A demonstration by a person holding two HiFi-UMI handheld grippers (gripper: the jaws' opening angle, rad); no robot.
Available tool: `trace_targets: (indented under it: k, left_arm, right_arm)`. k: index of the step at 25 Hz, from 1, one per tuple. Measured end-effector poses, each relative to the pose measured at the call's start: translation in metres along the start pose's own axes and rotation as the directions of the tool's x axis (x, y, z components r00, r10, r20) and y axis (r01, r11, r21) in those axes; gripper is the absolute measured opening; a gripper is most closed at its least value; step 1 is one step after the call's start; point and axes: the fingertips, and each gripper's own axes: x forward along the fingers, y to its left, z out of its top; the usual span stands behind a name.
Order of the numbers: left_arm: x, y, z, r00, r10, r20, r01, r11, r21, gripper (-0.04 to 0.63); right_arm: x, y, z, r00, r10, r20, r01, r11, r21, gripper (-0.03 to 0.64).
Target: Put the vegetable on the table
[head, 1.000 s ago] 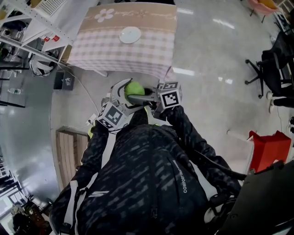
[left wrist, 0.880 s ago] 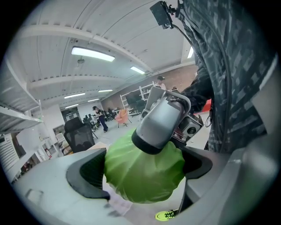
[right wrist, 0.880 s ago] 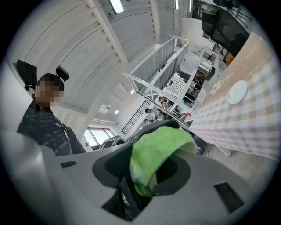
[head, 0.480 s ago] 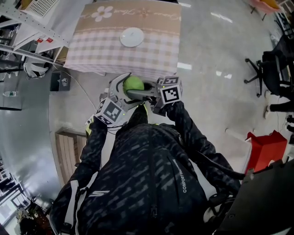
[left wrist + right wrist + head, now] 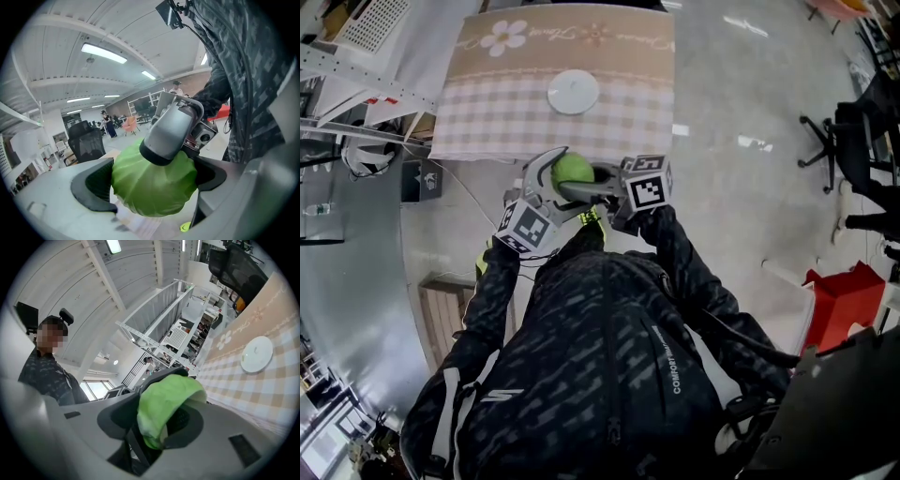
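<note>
A round, leafy green vegetable [image 5: 572, 171] is held in the air at the near edge of the checked-cloth table [image 5: 487, 122]. It is pinched between the pads of the left gripper [image 5: 152, 183] and gripped crosswise by the right gripper [image 5: 154, 420], whose jaws have just been opening.

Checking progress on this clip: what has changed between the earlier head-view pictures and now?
The left gripper and right gripper carried the green vegetable forward, up to the near edge of the table. The right gripper's jaws have just been opening, the vegetable still between them. Unchanged: both grippers hold it together; the white plate sits on the table.
</note>
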Motion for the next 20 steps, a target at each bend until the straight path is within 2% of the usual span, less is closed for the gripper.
trace_targets:
  k: [6,20]
  left_arm:
    - [0.009,0.037,-0.017,1.0,-0.02,0.003,0.02,1.0,-0.01,0.499]
    - [0.013,0.086,-0.041,0.998,-0.051,0.038,0.052,0.998,-0.025,0.499]
  right_arm:
    - [0.013,-0.035,0.025,0.998,-0.056,0.026,0.055,0.998,0.029,0.156]
    - [0.027,-0.077,0.053,0.994,-0.108,0.027,0.107,0.993,0.04,0.161]
